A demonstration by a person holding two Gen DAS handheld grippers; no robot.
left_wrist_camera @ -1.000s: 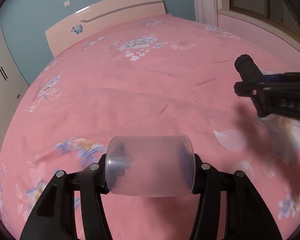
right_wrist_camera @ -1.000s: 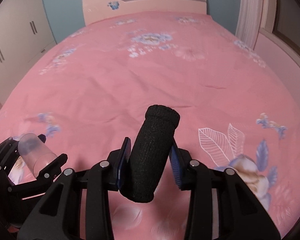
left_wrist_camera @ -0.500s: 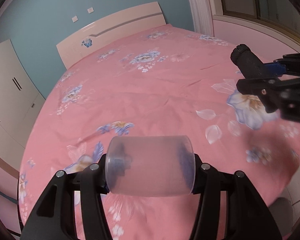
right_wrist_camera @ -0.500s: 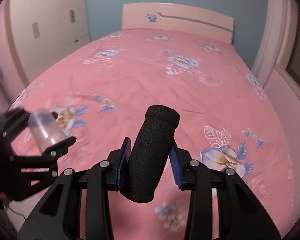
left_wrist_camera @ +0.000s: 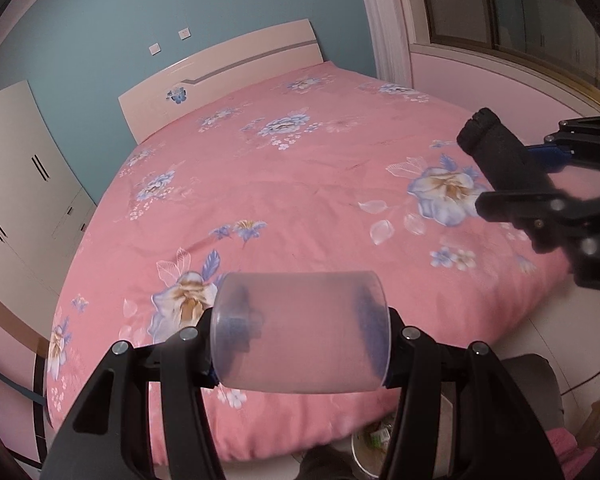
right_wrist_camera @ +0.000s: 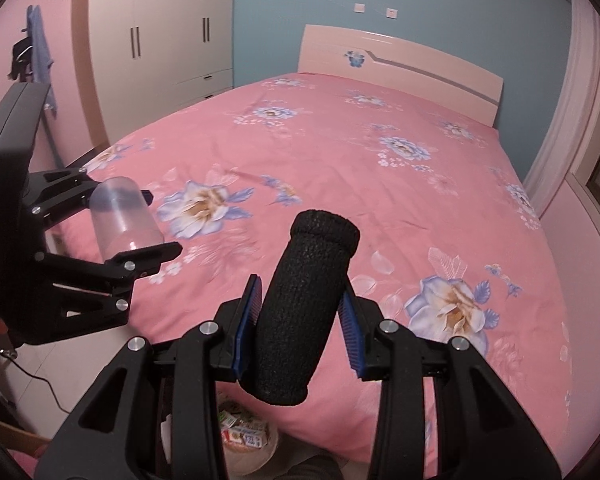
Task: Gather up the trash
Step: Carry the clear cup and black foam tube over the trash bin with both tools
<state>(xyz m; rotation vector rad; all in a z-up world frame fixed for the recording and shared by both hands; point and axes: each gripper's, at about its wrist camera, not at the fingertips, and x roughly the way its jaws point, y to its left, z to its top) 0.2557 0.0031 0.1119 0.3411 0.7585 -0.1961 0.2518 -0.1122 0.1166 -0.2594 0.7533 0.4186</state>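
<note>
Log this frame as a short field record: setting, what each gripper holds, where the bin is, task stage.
setting: bedroom, pink floral bed
left gripper: shut on clear plastic cup, lying sideways between its fingers
right gripper: shut on black foam tube, tilted
trash bin: on floor at foot of bed, below the grippers, holds wrappers
stage: both items held, not yet dropped

pink floral bed [left_wrist_camera: 300, 184], bin [right_wrist_camera: 248, 436] on floor [left_wrist_camera: 540, 332]

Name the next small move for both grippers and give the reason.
Probably lower both toward the trash bin at the foot of the bed. The left gripper already clamps the clear cup, the right gripper the black sleeve, and the bin sits just below them with litter inside.
</note>
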